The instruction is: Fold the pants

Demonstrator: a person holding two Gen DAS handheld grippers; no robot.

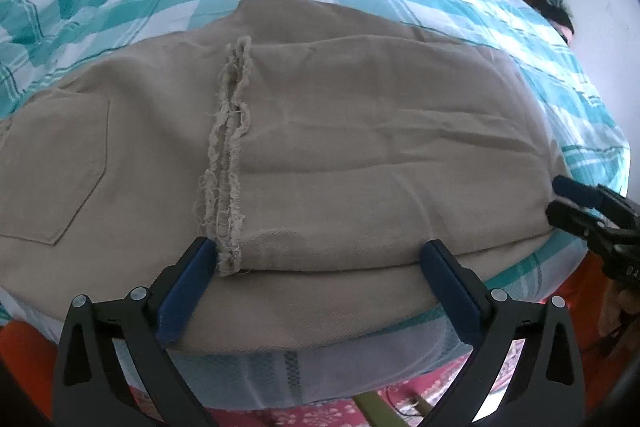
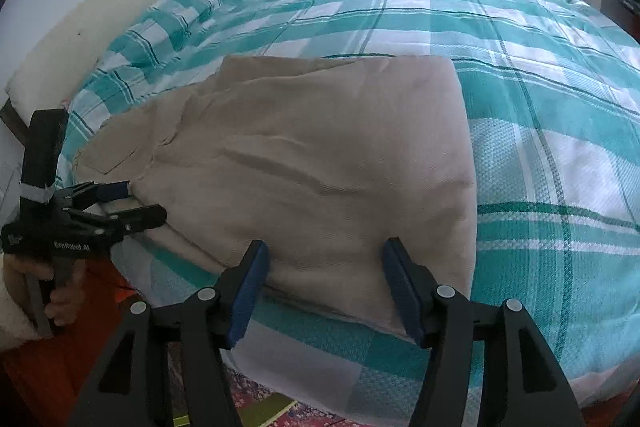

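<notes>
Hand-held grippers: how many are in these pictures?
2. The left hand-held gripper sits open at the near edge of the folded pants, by the frayed hems; the right hand-held gripper sits open at the fold end.

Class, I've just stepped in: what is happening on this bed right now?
A person holding two black two-finger grippers with blue pads is folding beige cotton pants on a teal-and-white checked bedspread. The legs are already folded over, so the frayed hems lie across the upper part beside the back pocket. The left gripper and right gripper both stand open at the near edge of the pants, gripping nothing yet.
</notes>
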